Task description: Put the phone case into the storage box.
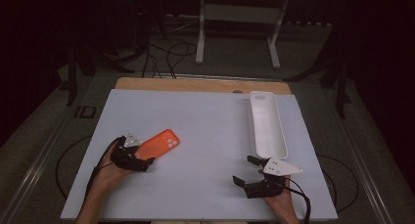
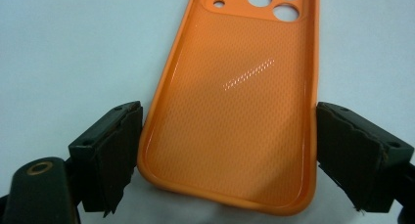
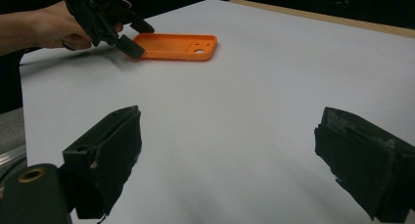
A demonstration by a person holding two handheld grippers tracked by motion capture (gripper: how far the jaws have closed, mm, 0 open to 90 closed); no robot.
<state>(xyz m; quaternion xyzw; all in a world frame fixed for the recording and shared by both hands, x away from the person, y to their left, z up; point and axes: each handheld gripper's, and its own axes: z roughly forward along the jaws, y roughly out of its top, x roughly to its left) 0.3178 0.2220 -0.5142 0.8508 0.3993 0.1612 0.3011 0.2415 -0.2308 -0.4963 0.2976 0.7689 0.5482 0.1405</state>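
An orange phone case lies flat on the white table sheet, inner side up, camera holes at its far end. My left gripper is at the case's near end. In the left gripper view the case sits between the two black pads, which touch its long edges; the left gripper is shut on it. My right gripper rests near the front right of the sheet, jaws wide apart with nothing between them. From there the case and the left gripper show at the far left.
A long white tray-shaped piece lies at the right side of the sheet, just beyond my right gripper. A wooden table edge runs behind the sheet. Cables and a white stand are on the floor beyond.
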